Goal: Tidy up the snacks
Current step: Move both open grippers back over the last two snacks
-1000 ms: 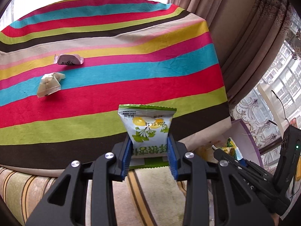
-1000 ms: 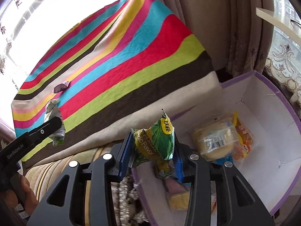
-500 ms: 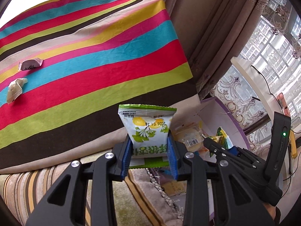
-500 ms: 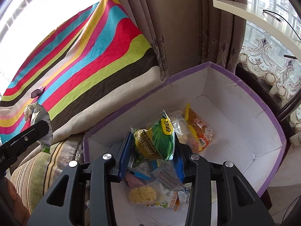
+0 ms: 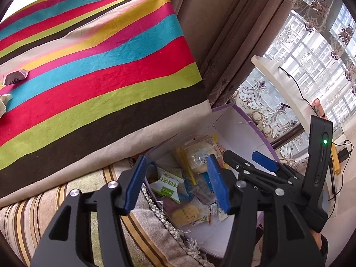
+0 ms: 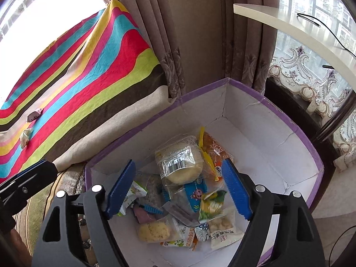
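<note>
Both packets have left my claws since a second ago — my left gripper [image 5: 175, 184] and right gripper [image 6: 178, 189] have just been opening, jaws apart, nothing between. Below, lower centre, the purple-rimmed box [image 6: 296, 131]; the white-and-green snack packet [image 5: 168, 183] and green-yellow packet [image 6: 211, 204] lie inside.

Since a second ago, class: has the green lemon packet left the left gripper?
Yes. The left gripper has just been opening and is empty; the packet now lies in the purple box, not before the striped cloth.
</note>
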`<state>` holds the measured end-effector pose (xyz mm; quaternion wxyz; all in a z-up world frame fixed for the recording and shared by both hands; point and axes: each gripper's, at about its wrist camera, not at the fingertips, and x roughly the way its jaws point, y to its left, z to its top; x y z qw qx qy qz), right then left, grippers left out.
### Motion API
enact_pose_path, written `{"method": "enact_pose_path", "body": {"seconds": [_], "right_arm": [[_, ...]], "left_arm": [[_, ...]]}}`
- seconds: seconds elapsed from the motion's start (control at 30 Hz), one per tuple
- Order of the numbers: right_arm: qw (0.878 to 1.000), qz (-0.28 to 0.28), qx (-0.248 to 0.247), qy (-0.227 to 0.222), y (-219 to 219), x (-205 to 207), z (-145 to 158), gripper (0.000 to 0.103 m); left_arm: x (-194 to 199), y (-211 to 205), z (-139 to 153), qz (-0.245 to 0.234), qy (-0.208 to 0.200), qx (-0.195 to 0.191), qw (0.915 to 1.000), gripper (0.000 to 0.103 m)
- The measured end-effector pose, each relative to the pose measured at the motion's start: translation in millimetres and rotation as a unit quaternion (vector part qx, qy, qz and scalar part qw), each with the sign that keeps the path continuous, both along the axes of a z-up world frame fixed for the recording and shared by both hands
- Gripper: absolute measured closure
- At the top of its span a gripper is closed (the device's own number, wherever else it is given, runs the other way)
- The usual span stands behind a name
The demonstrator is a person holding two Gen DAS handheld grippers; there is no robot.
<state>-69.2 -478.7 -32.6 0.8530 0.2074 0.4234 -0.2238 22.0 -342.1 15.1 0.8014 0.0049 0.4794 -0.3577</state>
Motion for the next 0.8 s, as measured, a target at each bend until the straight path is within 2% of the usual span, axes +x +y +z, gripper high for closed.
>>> {"method": "enact_pose_path", "body": {"seconds": [0.47,0.8], "right_arm": [[1.000,0.014,-0.016,0.006,15,10,9,0.022],[0.999,0.047,-0.017,0.010,34,24,13,0.021]], "left_arm": [[6,19,8,0.033,-0.018,-0.005,0.9993,0.039],[20,45,10,0.079,-0.023,0.000,0.9967,0.038]]}}
